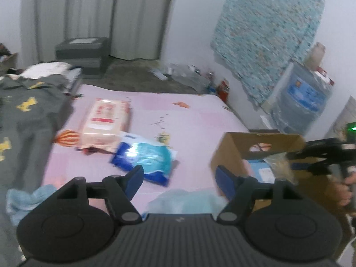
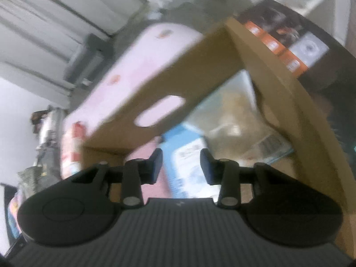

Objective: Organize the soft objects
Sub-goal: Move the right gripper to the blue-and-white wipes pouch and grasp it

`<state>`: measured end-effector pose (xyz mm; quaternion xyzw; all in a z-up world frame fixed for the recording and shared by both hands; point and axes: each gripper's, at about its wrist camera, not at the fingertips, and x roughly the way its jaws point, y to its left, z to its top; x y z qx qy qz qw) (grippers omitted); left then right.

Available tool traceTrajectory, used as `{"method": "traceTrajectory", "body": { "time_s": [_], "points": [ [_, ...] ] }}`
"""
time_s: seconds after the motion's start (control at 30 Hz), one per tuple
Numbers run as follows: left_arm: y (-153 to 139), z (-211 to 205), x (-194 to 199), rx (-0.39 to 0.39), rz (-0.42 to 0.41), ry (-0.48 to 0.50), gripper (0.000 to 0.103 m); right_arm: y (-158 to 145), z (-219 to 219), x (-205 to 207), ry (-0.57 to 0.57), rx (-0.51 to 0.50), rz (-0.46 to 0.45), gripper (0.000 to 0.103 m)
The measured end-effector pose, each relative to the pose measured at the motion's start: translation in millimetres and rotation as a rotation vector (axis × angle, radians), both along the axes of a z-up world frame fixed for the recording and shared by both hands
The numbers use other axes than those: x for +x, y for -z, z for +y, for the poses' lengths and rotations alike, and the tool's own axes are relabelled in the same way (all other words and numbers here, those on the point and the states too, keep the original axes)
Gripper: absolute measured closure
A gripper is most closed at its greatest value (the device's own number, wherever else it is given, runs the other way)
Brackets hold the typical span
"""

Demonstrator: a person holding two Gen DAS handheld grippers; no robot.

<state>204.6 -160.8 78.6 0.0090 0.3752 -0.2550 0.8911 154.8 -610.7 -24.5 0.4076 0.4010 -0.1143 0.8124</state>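
A pink sheet (image 1: 189, 120) covers the bed. On it lie a pink-white wipes pack (image 1: 104, 122) and a blue plastic pack (image 1: 146, 158). My left gripper (image 1: 180, 178) is open and empty, just in front of the blue pack. A light blue cloth (image 1: 187, 201) lies under it. A cardboard box (image 1: 231, 153) stands at the right. My right gripper (image 2: 181, 166) is open and empty above the box (image 2: 278, 93) interior, over a blue-white pack (image 2: 187, 155) and a clear bag (image 2: 235, 111). It also shows in the left wrist view (image 1: 298, 160).
A grey blanket with yellow shapes (image 1: 24, 109) lies left on the bed. A light blue towel (image 1: 24, 200) is at the near left. A grey storage box (image 1: 82, 53), floor clutter (image 1: 189, 75) and a water jug (image 1: 302, 102) stand beyond the bed.
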Motion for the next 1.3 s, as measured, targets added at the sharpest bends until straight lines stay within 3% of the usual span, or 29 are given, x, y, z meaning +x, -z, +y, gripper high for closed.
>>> {"method": "traceTrajectory", "body": {
  "time_s": [0.27,0.4,0.6,0.83,1.1,1.3],
  "points": [
    [1.1,90.1,-18.0,-0.024,-0.002,-0.177,0.030,-62.2,56.1,-30.3,-0.134,-0.017,-0.188,0.049],
    [11.6,126.6,-26.2,-0.045,0.035,-0.251,0.030,-65.6,96.1,-27.6,-0.211,0.014,-0.214,0.046],
    [22.9,154.8,-40.3,-0.011,0.046,-0.291,0.030,-64.5,161.4,-3.9,-0.358,0.096,-0.208,0.046],
    [30.4,132.3,-29.6,-0.031,0.047,-0.204,0.031,-81.8,232.7,47.3,-0.504,0.075,-0.161,0.042],
    [58.4,63.1,40.6,-0.115,0.238,-0.084,0.036,-74.4,249.6,153.0,-0.573,-0.035,-0.067,0.033],
    [98.7,13.4,99.9,-0.082,0.395,-0.070,0.036,-39.7,242.5,230.2,-0.604,-0.100,0.010,0.032]
  ]
}}
